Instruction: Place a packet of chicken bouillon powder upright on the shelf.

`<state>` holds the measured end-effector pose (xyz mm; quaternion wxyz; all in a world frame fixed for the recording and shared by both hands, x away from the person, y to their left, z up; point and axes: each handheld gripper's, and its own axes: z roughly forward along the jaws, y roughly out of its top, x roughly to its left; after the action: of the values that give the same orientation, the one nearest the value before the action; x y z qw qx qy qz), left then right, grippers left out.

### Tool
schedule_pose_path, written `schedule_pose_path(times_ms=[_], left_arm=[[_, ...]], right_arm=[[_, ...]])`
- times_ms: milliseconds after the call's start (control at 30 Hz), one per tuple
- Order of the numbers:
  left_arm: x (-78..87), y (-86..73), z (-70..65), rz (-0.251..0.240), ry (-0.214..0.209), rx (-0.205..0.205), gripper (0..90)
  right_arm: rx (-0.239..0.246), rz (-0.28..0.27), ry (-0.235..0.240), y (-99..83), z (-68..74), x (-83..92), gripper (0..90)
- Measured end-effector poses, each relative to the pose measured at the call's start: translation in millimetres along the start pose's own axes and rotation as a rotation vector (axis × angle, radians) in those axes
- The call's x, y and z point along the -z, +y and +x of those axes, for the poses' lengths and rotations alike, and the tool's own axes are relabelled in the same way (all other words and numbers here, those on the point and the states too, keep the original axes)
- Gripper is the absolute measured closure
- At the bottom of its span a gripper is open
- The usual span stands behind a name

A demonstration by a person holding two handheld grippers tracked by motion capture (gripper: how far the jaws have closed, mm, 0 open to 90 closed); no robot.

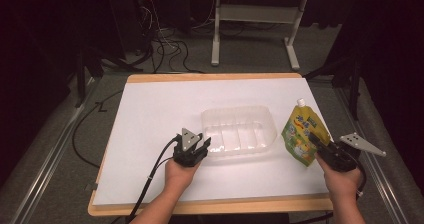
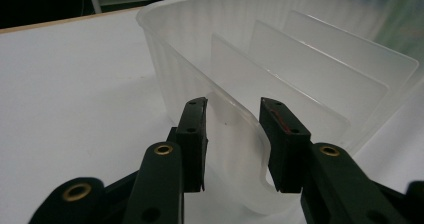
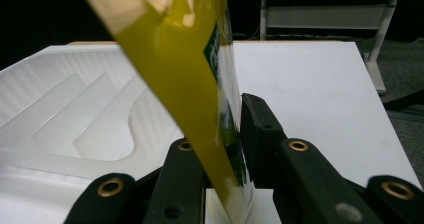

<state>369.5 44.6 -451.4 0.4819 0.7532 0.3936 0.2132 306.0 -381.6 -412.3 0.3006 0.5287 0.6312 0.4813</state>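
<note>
A clear plastic bin (image 1: 235,109) with ribbed dividers lies on the white sheet near the table's middle. My left gripper (image 1: 202,145) is at its near left corner. In the left gripper view the bin's thin wall (image 2: 165,49) runs between the two jaws of my left gripper (image 2: 232,109), which stand a little apart from it, so it is open. A yellow-green spout pouch (image 1: 300,131) stands upright to the right of the bin. My right gripper (image 1: 314,140) is shut on its lower edge. The right gripper view has the pouch (image 3: 175,64) pinched in my right gripper (image 3: 220,129), with the bin (image 3: 30,149) behind it.
The white sheet (image 1: 160,114) covers a wooden table top with its front edge near the person's forearms. Beyond the table stand a white desk frame (image 1: 255,14) and loose cables (image 1: 165,44) on the floor. Bare sheet lies left of and behind the bin.
</note>
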Motion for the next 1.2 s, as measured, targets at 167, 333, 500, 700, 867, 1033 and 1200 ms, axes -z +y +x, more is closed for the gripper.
schedule_pose_path(times_ms=[167,333,500,700,867,1033,1200], left_arm=[[5.9,1.9,1.7,-0.008,-0.013,-0.028,54.5],[16.7,2.2,6.4,-0.006,-0.034,-0.063,50.1],[16.3,-1.9,7.0,0.007,-0.037,-0.085,52.7],[15.7,-7.5,7.5,-0.012,-0.06,-0.102,63.9],[12.6,-8.1,4.4,-0.012,-0.059,-0.128,71.1],[10.4,-8.1,4.5,-0.013,-0.055,-0.121,71.3],[8.3,-7.7,5.8,-0.011,-0.053,-0.121,71.4]], right_arm=[[0.006,0.002,-0.005,-0.2,1.6,-0.9,86.7],[0.013,0.01,-0.016,1.1,4.3,-1.7,89.8],[0.001,0.03,-0.011,4.2,4.5,-2.0,89.4],[-0.016,0.029,-0.02,2.8,5.0,0.6,88.0],[-0.019,0.023,-0.023,1.7,8.2,0.4,89.9],[-0.025,0.014,-0.04,2.2,9.2,1.3,90.0],[-0.043,-0.011,-0.033,6.0,10.1,6.9,90.0]])
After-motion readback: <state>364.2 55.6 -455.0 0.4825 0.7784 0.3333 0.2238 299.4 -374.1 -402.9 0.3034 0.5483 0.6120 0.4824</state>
